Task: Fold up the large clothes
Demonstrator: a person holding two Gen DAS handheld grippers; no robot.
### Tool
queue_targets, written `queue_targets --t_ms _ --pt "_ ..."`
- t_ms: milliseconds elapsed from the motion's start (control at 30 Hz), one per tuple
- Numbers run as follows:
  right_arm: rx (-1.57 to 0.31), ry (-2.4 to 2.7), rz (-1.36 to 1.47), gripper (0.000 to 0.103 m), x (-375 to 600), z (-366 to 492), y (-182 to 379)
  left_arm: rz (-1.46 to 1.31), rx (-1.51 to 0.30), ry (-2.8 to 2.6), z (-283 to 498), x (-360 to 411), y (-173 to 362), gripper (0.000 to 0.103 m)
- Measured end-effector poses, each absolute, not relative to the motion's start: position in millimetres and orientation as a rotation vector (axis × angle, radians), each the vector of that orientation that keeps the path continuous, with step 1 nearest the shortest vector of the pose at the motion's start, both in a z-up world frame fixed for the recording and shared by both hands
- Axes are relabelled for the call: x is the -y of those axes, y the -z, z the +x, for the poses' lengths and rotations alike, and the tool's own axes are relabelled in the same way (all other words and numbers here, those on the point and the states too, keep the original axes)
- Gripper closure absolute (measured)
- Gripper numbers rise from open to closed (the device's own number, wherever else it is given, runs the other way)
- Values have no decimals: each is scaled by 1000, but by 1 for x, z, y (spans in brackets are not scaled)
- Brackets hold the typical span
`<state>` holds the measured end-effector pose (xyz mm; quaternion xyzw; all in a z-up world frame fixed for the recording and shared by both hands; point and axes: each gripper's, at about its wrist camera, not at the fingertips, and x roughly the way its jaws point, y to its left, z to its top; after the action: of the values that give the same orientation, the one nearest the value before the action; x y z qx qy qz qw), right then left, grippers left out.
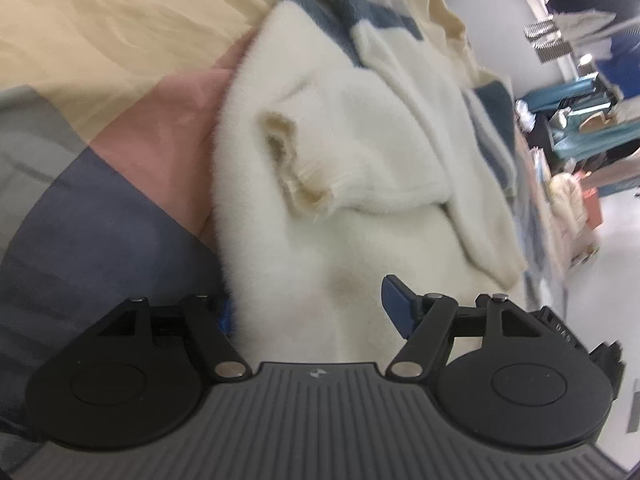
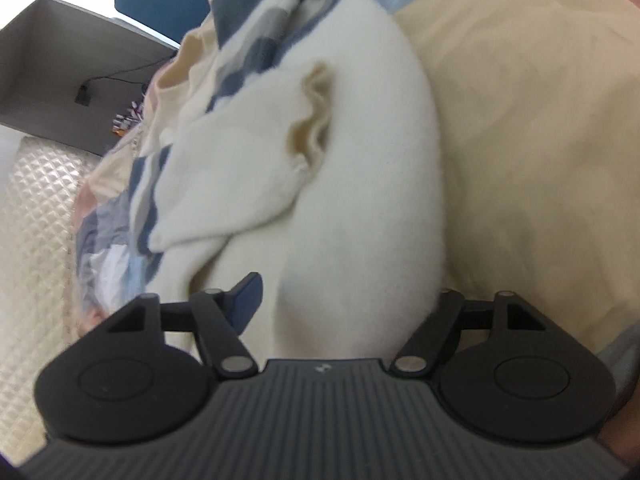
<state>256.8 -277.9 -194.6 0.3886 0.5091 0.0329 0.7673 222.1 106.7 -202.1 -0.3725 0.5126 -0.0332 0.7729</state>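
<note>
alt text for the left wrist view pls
A fluffy cream sweater lies partly folded on a patchwork bedspread, one sleeve cuff across its body. The left gripper stands with jaws apart around the sweater's near edge.

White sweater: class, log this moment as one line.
sweater: partly folded on bedding | left gripper: straddling hem | right gripper: straddling hem

The sweater [image 1: 320, 160] is fluffy and cream-white, with blue and grey stripes at its far end. It lies partly folded on a patchwork bedcover, one sleeve laid across the body, its ribbed cuff [image 1: 296, 176] gaping open.
</note>
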Motion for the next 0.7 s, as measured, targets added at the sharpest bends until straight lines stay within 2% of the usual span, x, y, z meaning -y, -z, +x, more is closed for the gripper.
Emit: queue_targets --t_ms 67,100,133,167,200,267,333,467,700 --pt "-1114 -67 829 37 275 260 197 -787 -1111 52 229 -103 205 32" --pt "-1112 -57 829 40 276 261 197 -774 -1110 42 230 -103 206 41" --pt "-1108 -50 835 48 277 262 198 -762 -1105 21 231 -102 206 47" --pt "-1101 -46 845 60 279 262 198 -761 -1095 4 231 -104 206 65" --pt "-1091 -50 863 65 281 260 198 -776 -1080 -4 230 -108 206 83" --pt "-1043 -78 929 75 287 254 196 -852 -988 -1 221 -121 200 86" --pt "-994 -135 945 77 287 247 185 -871 -892 5 210 -130 186 87" --pt "-869 -229 1008 79 295 235 161 -991 -770 49 184 -148 165 88" --pt "-797 -361 1094 80 306 214 131 -1121 -626 141 145 -165 112 89"
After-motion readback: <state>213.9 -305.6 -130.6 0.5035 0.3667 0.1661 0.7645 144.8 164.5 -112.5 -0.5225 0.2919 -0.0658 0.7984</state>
